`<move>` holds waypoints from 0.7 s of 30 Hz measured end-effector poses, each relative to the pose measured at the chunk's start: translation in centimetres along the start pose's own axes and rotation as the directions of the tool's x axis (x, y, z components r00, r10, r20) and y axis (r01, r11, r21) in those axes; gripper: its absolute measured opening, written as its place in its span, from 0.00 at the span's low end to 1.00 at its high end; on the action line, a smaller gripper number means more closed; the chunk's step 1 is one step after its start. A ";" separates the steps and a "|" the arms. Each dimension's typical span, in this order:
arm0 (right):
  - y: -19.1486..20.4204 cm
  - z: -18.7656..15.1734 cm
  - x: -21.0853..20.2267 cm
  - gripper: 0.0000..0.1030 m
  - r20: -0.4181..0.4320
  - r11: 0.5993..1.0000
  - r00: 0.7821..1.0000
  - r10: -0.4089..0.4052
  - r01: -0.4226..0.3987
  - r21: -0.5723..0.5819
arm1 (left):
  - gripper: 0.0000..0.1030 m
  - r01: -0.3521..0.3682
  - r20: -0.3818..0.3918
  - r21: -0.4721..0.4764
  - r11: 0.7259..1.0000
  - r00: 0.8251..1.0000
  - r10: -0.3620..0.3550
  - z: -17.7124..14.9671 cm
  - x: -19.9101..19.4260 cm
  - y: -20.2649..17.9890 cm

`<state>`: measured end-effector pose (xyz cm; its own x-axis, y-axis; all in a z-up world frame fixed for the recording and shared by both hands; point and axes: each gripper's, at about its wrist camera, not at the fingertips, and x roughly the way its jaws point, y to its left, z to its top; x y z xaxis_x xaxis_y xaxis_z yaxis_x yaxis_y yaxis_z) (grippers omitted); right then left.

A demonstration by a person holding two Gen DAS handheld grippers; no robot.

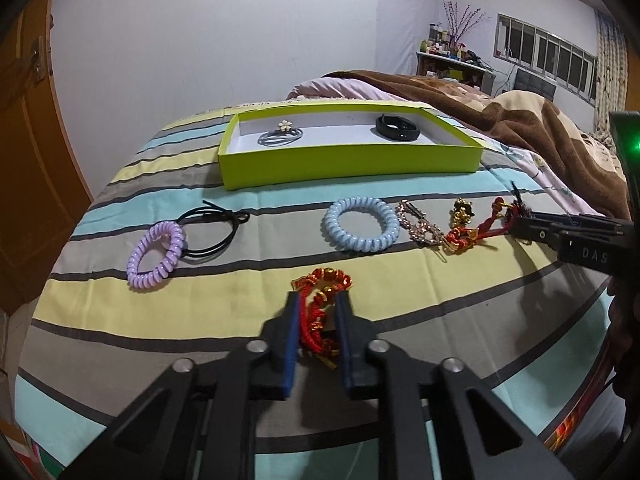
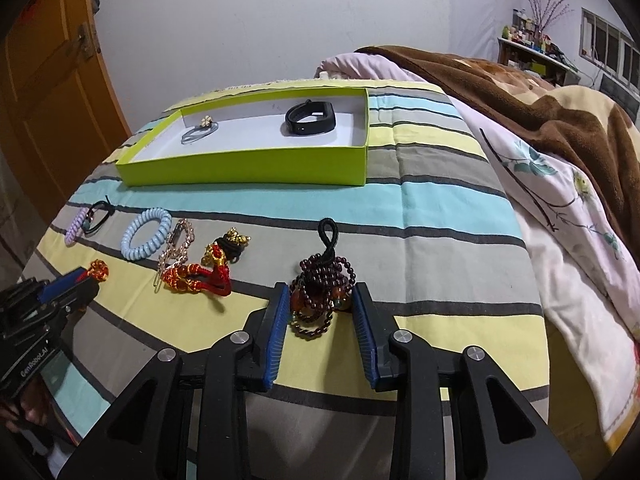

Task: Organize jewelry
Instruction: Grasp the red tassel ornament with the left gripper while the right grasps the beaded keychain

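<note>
two grippers are down on the striped bedspread (image 1: 120, 312) as i look through the feeds. from the left wrist view, my left gripper (image 1: 318, 300) has its jaws closed in on a red braided cord bracelet with gold beads (image 1: 322, 304); the blue pads look pressed against the cord on both sides, though i can't be fully sure of contact on the right pad. beyond it lie a lilac spiral hair tie (image 1: 156, 256) overlapping a thin black elastic loop (image 1: 212, 232), then a pale blue spiral hair tie (image 1: 362, 224), a rhinestone hair clip (image 1: 420, 226) and a red and gold knotted charm (image 1: 466, 232). further back sits a lime green shallow cardboard tray (image 1: 348, 164) holding a grey hair tie with a white flower (image 1: 280, 134) and a black wrist band (image 1: 398, 128). my right gripper shows at the right edge of this view.

from the right wrist view, my right gripper (image 2: 320, 300) straddles a dark maroon beaded bracelet with a black cord loop (image 2: 320, 280). its jaws stand either side of the bead pile, close in, but i cannot tell whether the pads press on it. the left gripper sits at the far left edge. a brown blanket (image 2: 520, 100) lies heaped on the bed to the right.
</note>
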<state>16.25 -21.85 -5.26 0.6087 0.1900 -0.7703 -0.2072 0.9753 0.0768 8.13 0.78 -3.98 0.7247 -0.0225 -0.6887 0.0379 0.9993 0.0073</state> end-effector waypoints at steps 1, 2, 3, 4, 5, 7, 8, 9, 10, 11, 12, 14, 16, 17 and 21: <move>-0.2 0.0 0.0 0.17 0.001 1.000 1.000 0.001 -0.001 0.006 | 0.13 0.000 0.001 0.000 1.000 1.000 0.000 0.0 0.0 0.0; -0.3 0.0 -0.1 0.16 0.001 1.000 1.000 0.005 -0.005 0.014 | 0.12 0.005 0.001 -0.004 1.000 1.000 -0.005 0.0 0.0 0.1; -0.4 0.0 -0.1 0.15 0.001 1.000 1.000 0.014 -0.014 0.018 | 0.12 0.009 0.001 -0.010 1.000 1.000 -0.009 0.1 0.0 0.1; -0.4 0.0 -0.2 0.13 0.002 1.000 1.000 0.017 -0.017 0.018 | 0.12 0.014 0.001 -0.015 1.000 1.000 -0.014 0.0 -0.1 0.2; -0.4 -0.1 -0.2 0.10 0.006 1.000 1.000 0.019 -0.019 0.017 | 0.11 0.015 0.002 -0.016 1.000 1.000 -0.015 0.1 -0.1 0.2; -0.4 -0.2 -0.3 0.09 0.008 1.000 1.000 0.021 -0.021 0.020 | 0.10 0.022 0.003 -0.023 1.000 1.000 -0.022 0.0 -0.2 0.2; -0.5 -0.2 -0.5 0.08 0.013 0.999 1.000 0.023 -0.024 0.023 | 0.10 0.030 0.003 -0.027 0.999 1.000 -0.029 0.0 -0.3 0.2; -0.4 -0.3 -0.7 0.07 0.018 0.999 1.000 0.025 -0.025 0.022 | 0.10 0.035 0.005 -0.029 0.999 0.999 -0.035 0.0 -0.4 0.2; -0.4 -0.3 -0.8 0.07 0.023 0.999 0.999 0.027 -0.027 0.021 | 0.10 0.036 0.006 -0.028 0.999 0.999 -0.035 0.0 -0.6 0.1; -0.4 -0.3 -1.0 0.07 0.028 0.999 0.999 0.028 -0.029 0.019 | 0.10 0.037 0.008 -0.027 0.999 0.999 -0.037 0.0 -0.7 0.1; -0.4 -0.3 -1.2 0.07 0.031 0.999 0.999 0.030 -0.030 0.020 | 0.10 0.039 0.010 -0.026 0.999 0.999 -0.039 0.0 -0.8 0.0; -0.3 -0.4 -1.6 0.07 0.040 0.999 0.999 0.033 -0.034 0.021 | 0.09 0.044 0.018 -0.026 0.999 0.999 -0.043 0.1 -1.2 -0.1; -0.3 -0.4 -2.1 0.07 0.050 0.999 0.998 0.036 -0.037 0.021 | 0.09 0.047 0.027 -0.025 0.999 0.999 -0.046 0.1 -1.5 -0.1; -0.2 -0.5 -2.3 0.07 0.054 0.999 0.998 0.037 -0.038 0.020 | 0.09 0.048 0.031 -0.025 0.999 0.998 -0.047 0.2 -1.6 -0.1; -0.1 -0.7 -3.1 0.07 0.068 0.999 0.997 0.042 -0.043 0.013 | 0.09 0.057 0.039 -0.030 0.998 0.998 -0.056 0.3 -2.1 -0.2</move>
<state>13.81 -22.58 -3.33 0.6499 0.2380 -0.7217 -0.2231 0.9676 0.1182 6.79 0.64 -2.29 0.7478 -0.0798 -0.6591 0.0586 0.9968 -0.0542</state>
